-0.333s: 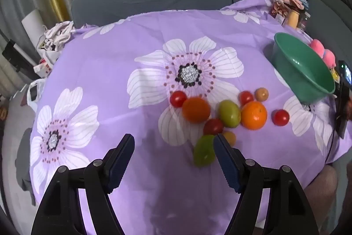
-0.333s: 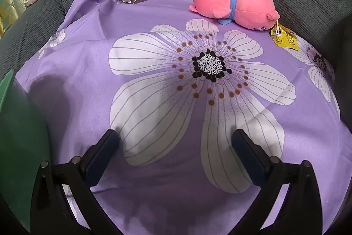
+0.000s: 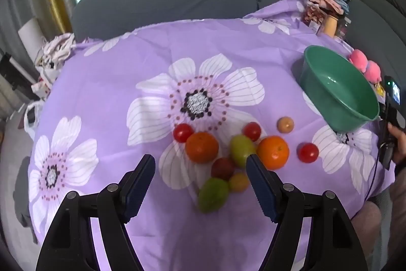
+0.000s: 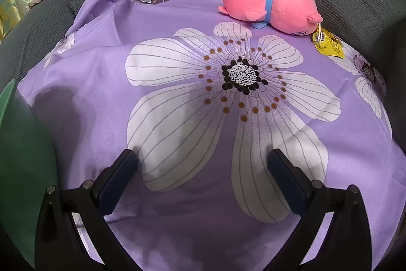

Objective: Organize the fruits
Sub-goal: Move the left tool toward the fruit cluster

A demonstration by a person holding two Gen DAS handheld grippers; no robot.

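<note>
- Fruits lie bunched on the purple flowered cloth: two oranges, four red tomatoes, two green oval fruits and two small yellowish round ones.
- Left gripper hangs over the near end of the bunch with its jaws spread wide and nothing between the pads.
- Near green fruit sits in the gap between the left fingers, closer to the right-hand one; its long axis runs on a slant, from near-left to far-right.
- Second green fruit lies just behind the right fingertip, stood roughly lengthwise away from the camera, touching or nearly touching the right orange.
- Left orange sits past the gap, with a tomato touching its far left side.
- Green bowl stands tipped at the far right, well apart from the bunch; one tomato lies between.
- Open cloth spreads left and beyond the bunch; the cloth's edge drops off at left and near right.
- Right gripper is likewise wide apart and holding nothing, over bare cloth, with the bowl's wall at its left and a pink plush toy well ahead.
</note>
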